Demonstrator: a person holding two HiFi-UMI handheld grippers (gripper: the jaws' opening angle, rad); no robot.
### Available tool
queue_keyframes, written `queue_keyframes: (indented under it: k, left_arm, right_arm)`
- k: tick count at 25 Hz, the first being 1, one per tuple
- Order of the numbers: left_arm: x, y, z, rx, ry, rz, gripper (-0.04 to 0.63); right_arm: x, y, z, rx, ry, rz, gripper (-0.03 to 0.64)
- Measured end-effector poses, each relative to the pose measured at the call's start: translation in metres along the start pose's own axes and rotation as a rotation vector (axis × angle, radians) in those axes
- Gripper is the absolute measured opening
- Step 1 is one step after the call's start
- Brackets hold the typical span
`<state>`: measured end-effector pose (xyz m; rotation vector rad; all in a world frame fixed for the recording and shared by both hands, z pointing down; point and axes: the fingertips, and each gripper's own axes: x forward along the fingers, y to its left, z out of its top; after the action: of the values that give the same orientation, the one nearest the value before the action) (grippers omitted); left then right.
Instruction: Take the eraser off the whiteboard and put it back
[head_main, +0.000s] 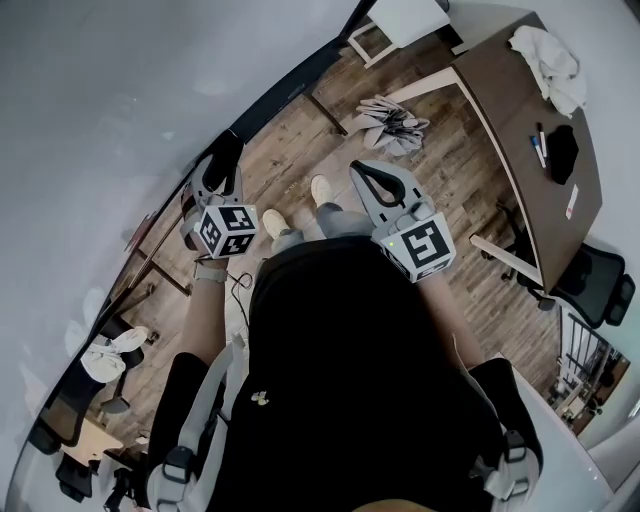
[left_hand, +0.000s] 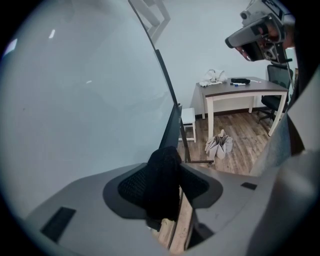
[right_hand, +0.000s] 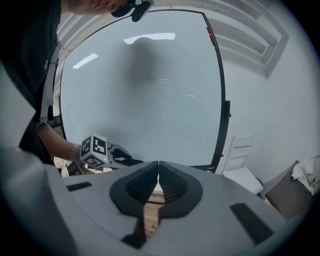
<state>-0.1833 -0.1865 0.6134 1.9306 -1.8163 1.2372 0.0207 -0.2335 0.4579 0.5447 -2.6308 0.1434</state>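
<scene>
the left gripper (head_main: 222, 165) is held close to the lower edge of the whiteboard (right_hand: 145, 95), and its jaws are clamped on the eraser (left_hand: 162, 182). the eraser is seen as a dark, soft-looking, rounded block that stands up between the ribbed black pads (left_hand: 131, 187) and rises above the jaw tips. whether it touches the board cannot be told, as the contact is hidden behind the gripper body. the board is a wide, smooth, glossy white sheet, bordered by a thin dark frame (left_hand: 170, 130), and ceiling lights are mirrored in it.

the right gripper (right_hand: 158, 165) is held further from the board and is pointed at it. its jaws are pressed together tip to tip, with nothing between them. both grippers are made of matte grey plastic with curved, teardrop-shaped black pad faces.

a floor (head_main: 300, 130) of brown wooden planks is seen below. to the right of the board a desk (left_hand: 240, 89) with a dark brown top and pale legs is set against the wall. a crumpled white cloth (left_hand: 212, 77) is laid on its far end. a small white stool (left_hand: 188, 117) is placed between board and desk, and a pale folded bundle (left_hand: 219, 145) is left on the floor near the desk legs.
</scene>
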Motion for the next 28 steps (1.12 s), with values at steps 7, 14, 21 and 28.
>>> queue_keyframes:
  k: [7, 14, 21, 28]
  left_arm:
    - [-0.033, 0.013, 0.000, -0.117, -0.053, 0.044, 0.166]
    - [-0.087, 0.036, -0.028, -0.240, -0.083, 0.157, 0.074]
    - [-0.120, 0.054, -0.039, -0.396, -0.088, 0.247, 0.009]
    - [-0.169, 0.070, -0.048, -0.536, -0.140, 0.334, 0.009]
  right_arm:
    - [0.016, 0.019, 0.014, -0.041, -0.023, 0.096, 0.015]
    - [0.033, 0.065, 0.030, -0.107, -0.049, 0.223, 0.015]
    - [0.059, 0.085, 0.048, -0.157, -0.065, 0.371, 0.015]
    - [0.077, 0.123, 0.065, -0.213, -0.081, 0.515, 0.015]
